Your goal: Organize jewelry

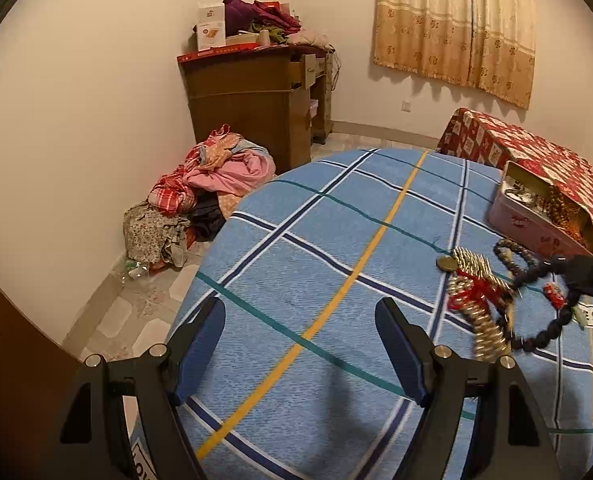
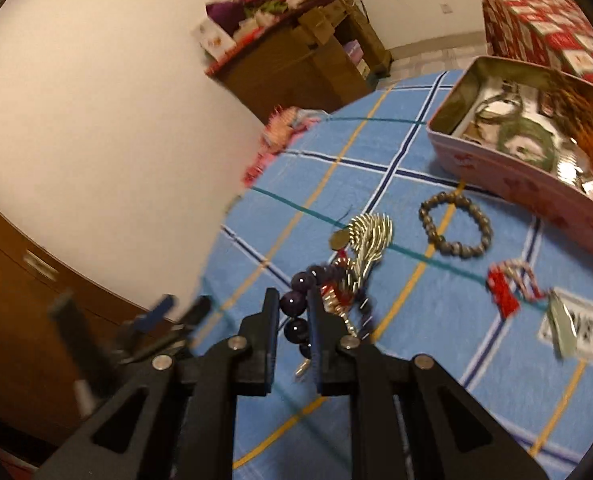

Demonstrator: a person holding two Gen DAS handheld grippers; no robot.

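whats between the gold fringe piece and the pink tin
In the right wrist view, a grey bead bracelet lies on the bedsheet between the gold fringe piece and the pink tin.

Left wrist view looks forward over the bed (image 1: 296,248) toward the corner cabinet (image 1: 256,112). Right wrist view sits closer, facing the tin (image 2: 516,188); both share these.

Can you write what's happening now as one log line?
right tongs: shut on purple bead bracelet | left tongs: open, empty | pink tin: open
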